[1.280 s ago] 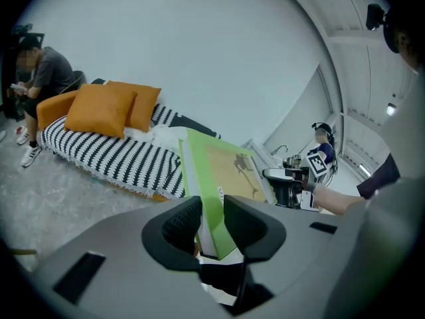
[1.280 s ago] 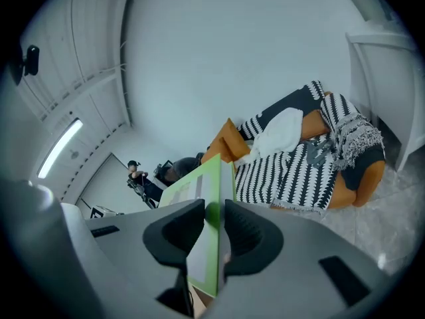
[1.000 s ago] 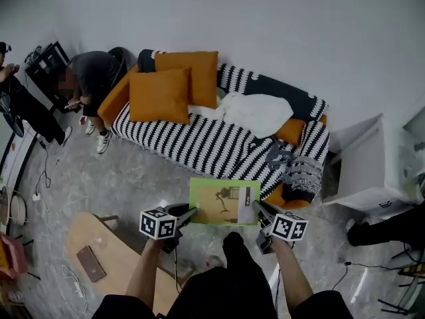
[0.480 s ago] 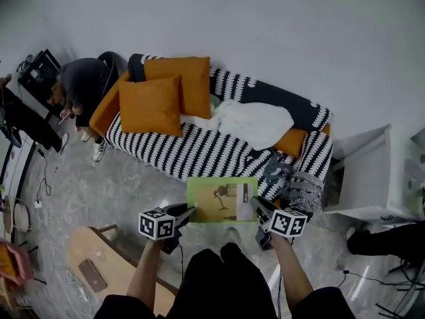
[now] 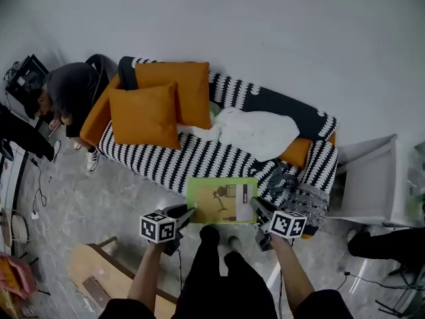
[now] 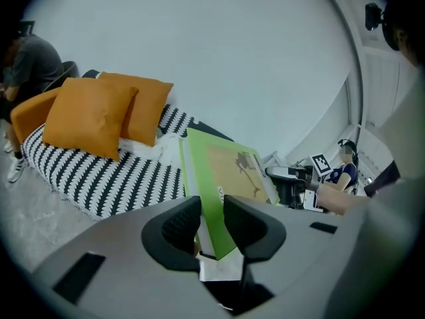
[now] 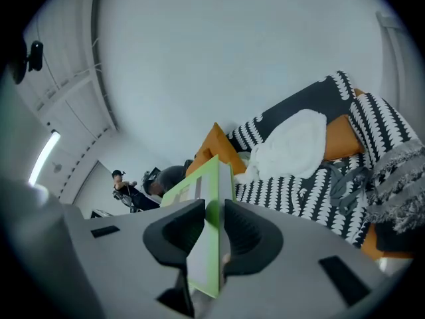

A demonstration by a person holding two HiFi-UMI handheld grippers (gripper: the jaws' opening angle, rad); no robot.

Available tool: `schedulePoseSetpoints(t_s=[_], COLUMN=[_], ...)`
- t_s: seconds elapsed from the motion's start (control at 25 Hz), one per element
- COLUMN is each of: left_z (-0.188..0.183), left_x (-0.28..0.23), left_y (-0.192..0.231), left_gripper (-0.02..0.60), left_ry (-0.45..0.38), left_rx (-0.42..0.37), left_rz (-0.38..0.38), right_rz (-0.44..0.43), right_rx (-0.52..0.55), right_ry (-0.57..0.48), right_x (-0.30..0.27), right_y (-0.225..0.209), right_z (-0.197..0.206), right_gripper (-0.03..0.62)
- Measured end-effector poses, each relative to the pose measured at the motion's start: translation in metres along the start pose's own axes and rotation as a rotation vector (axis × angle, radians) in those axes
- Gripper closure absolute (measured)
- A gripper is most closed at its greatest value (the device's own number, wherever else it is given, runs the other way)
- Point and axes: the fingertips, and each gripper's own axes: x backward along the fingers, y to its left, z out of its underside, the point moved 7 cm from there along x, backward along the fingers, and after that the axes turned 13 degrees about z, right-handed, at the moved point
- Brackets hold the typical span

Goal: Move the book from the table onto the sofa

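Note:
A thin green book (image 5: 222, 200) with a tan cover picture hangs in the air just at the front edge of the black-and-white striped sofa (image 5: 206, 158). My left gripper (image 5: 190, 212) is shut on the book's left edge, and my right gripper (image 5: 255, 208) is shut on its right edge. In the left gripper view the book (image 6: 226, 181) stands up between the dark pads (image 6: 180, 224). From the right gripper view the book (image 7: 202, 211) is seen edge-on in the jaws, with the sofa (image 7: 312, 178) beyond.
Two orange cushions (image 5: 156, 105) and a white cloth (image 5: 259, 133) lie on the sofa, with a grey strap (image 5: 282, 178) at its right end. A white cabinet (image 5: 368, 178) stands to the right. A person (image 5: 66, 95) crouches by the sofa's left end. A wooden table (image 5: 99, 281) is at lower left.
Both grippers carried the book toward the sofa, which now lies right under the book's far edge. The wooden table has slid back out of view at lower left.

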Motion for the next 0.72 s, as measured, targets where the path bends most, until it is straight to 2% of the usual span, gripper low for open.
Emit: schedulePoseSetpoints(t_s=[0.4, 0.72], left_z=[-0.059, -0.075], left_x=[-0.015, -0.036], left_y=[0.090, 0.120], left_gripper=[0.461, 0.462], left_ry=[0.049, 0.056], left_rx=[-0.015, 0.021], left_rz=[0.063, 0.059], right_rz=[0.051, 0.057], right_rx=[-0.083, -0.078], right_ry=[-0.033, -0.011], right_x=[-0.087, -0.123], right_y=[0.008, -0.002], right_z=[-0.029, -0.053], right_gripper=[0.485, 0.487])
